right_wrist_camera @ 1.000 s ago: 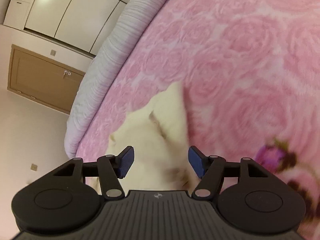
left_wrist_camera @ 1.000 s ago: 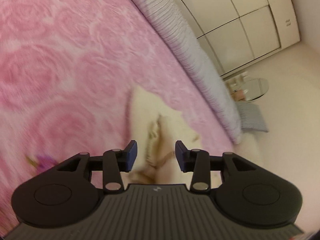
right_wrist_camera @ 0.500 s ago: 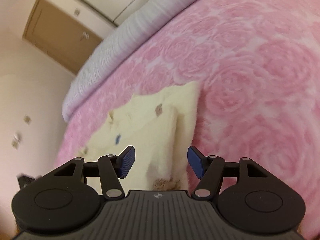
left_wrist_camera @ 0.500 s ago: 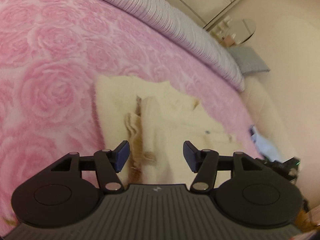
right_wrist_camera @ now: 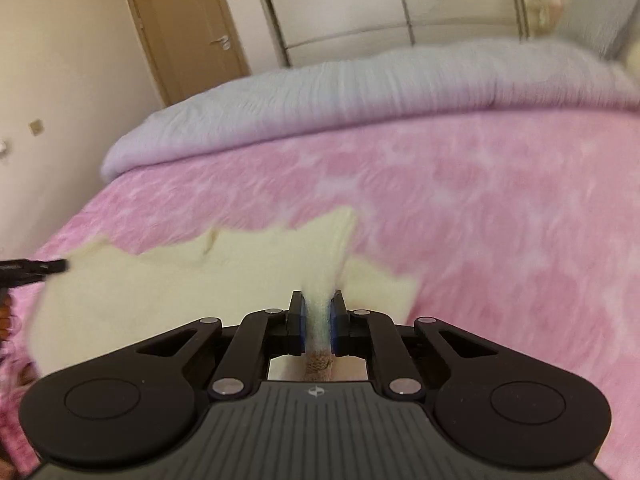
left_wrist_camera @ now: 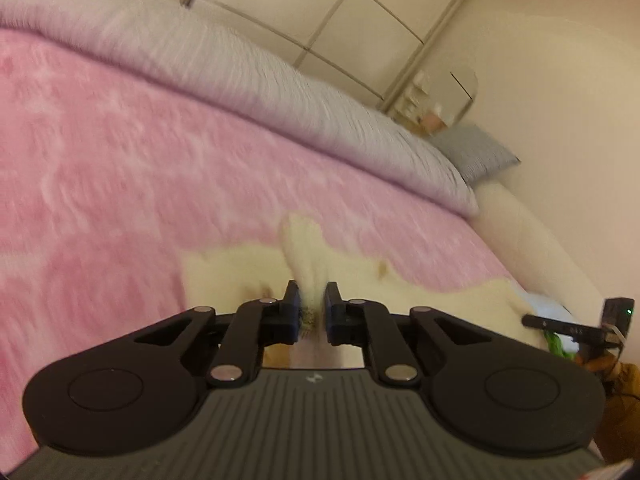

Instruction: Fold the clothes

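— Room and bed?
— Pink rose-patterned blanket [left_wrist_camera: 120,184] over the bed, pale grey ribbed duvet [left_wrist_camera: 224,76] bunched along the far edge. Beyond, at 12 o'clock, cream wardrobe doors [left_wrist_camera: 340,12]; at 11 o'clock in the right wrist view, a brown door [right_wrist_camera: 184,28]. Grey cushion [left_wrist_camera: 474,152] at 2 o'clock in the left wrist view. Rather blurred throughout.
— Counts?
— One garment, two grippers, one blanket, one duvet, one cushion, one brown door.
— Garment against the fingers?
— Cream fleece garment [right_wrist_camera: 160,296] spread on the blanket, close in front of both tools. Left gripper [left_wrist_camera: 312,304] closed tight, a ridge of cream fabric pinched between the fingers [left_wrist_camera: 292,300] and running away toward 12 o'clock. Right gripper [right_wrist_camera: 318,312] likewise clamped on a raised fold, rising to a peak at 12 o'clock; rest of the garment stretching off to 9 o'clock, toward the tip of the other tool at the frame edge. Brownish trim just behind each pair of pads.
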`<state>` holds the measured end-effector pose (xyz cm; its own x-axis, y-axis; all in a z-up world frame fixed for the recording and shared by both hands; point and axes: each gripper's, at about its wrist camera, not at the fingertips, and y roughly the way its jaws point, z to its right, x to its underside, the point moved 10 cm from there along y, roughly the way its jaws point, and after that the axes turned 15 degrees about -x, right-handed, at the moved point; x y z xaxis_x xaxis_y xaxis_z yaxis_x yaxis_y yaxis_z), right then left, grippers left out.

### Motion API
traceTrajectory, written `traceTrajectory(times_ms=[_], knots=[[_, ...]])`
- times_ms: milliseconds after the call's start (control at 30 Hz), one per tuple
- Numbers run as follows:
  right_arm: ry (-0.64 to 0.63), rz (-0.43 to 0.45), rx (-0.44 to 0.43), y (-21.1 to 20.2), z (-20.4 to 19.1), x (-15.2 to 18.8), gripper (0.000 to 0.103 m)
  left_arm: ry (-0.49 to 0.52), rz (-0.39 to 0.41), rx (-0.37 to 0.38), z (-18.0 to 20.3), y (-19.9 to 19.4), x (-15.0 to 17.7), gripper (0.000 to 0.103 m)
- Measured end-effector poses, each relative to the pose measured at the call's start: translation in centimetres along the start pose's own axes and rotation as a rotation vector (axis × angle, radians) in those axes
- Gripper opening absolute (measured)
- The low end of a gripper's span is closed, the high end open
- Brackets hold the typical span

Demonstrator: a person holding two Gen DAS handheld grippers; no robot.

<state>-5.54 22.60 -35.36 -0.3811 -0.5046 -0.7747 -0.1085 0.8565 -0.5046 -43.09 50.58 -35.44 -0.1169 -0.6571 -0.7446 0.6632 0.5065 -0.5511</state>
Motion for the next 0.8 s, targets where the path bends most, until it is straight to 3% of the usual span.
traceTrajectory(times_ms=[367,467,567,600,667,700,767,800], knots=[[0.008,0.038,0.095,6.9,4.8,-4.3,0.01,0.026,0.074,-0.062,-0.6,6.9,-4.3,0.009],[0.056,0.012,0.105,9.1,6.6,-3.8,0.01,0.015,0.026,-0.116,-1.7,9.9,-3.4,0.01],[0.12,-0.077,0.146,11.9,8.6,-1.5,0.012,0.046,-0.092,-0.219,-3.1,13.1,-0.8,0.014],[0.134,-0.115,0.17,12.7,9.2,-0.5,0.019,0.063,-0.098,-0.236,-3.3,13.4,-0.3,0.016],[0.16,-0.088,0.188,11.9,9.4,-0.4,0.025,0.051,-0.084,-0.268,-4.1,12.6,-0.6,0.023],[0.172,-0.075,0.196,11.5,9.5,-0.3,0.043,0.036,-0.071,-0.283,-4.5,12.0,-0.9,0.025],[0.2,-0.033,0.222,9.8,9.7,-0.4,0.058,0.013,-0.052,-0.325,-5.6,10.4,-1.6,0.03],[0.218,-0.005,0.236,8.6,9.8,-0.5,0.057,0.016,-0.054,-0.366,-6.4,9.3,-1.8,0.031]])
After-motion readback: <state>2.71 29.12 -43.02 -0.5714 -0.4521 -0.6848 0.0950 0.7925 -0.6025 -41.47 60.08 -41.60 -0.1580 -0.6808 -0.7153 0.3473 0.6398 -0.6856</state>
